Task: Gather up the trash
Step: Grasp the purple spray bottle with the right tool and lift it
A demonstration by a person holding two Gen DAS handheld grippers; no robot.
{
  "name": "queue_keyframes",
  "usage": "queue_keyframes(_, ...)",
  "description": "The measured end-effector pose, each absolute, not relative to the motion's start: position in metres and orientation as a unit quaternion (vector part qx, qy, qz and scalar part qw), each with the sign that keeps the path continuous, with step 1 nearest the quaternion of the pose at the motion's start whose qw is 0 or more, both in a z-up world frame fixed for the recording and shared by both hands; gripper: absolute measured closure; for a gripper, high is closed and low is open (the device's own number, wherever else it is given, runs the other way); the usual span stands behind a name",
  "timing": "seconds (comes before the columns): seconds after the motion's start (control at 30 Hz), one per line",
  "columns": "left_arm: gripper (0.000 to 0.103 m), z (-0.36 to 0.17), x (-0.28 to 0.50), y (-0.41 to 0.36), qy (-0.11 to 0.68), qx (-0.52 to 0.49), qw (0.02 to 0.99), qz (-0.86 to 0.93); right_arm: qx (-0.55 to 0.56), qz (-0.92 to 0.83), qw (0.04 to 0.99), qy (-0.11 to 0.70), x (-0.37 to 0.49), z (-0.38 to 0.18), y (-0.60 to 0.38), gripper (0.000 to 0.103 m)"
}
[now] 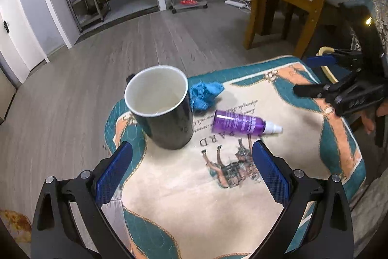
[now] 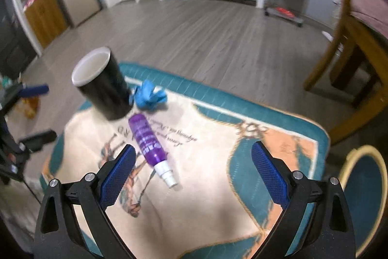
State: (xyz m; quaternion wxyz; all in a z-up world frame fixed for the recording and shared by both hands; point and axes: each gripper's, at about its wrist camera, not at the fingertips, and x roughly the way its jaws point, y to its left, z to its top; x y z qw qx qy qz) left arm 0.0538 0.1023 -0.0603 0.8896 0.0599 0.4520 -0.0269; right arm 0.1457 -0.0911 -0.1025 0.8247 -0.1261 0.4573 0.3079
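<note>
Both tools wide open, empty – left tool point(image 1: 191, 149) near the mug point(image 1: 160, 106), right tool point(image 2: 194, 157) over the bottle point(image 2: 148, 142) lying flat; blue wad point(image 1: 205, 95) touching mug on the worktop point(image 1: 242, 210) – best straddle wad from its clear side, pinch low.

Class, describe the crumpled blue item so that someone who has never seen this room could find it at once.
Start at the cushioned seat with the teal border and horse print. At its far edge stands a black mug with a white inside. The crumpled blue wad lies right beside the mug, beyond the lying purple spray bottle; it alone is soft, wrinkled and bright blue.
</note>
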Motion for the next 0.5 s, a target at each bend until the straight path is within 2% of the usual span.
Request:
queue_keyframes(0.07,0.006,-0.063,0.056,0.108,0.456,0.054,0.888,-0.029,-0.147,0.321,0.814,0.462,0.145,-0.116,-0.075,0.01)
queue_keyframes(0.33,0.006,-0.074,0.063,0.126,0.469,0.034,0.882,-0.026,-0.177,0.373,0.775,0.479,0.139,-0.148,-0.022,0.04)
queue_keyframes(0.5,0.006,-0.082,0.065,0.136,0.478,0.032,0.878,-0.024,-0.202,0.372,0.761,0.491,0.137,-0.167,-0.003,0.05)
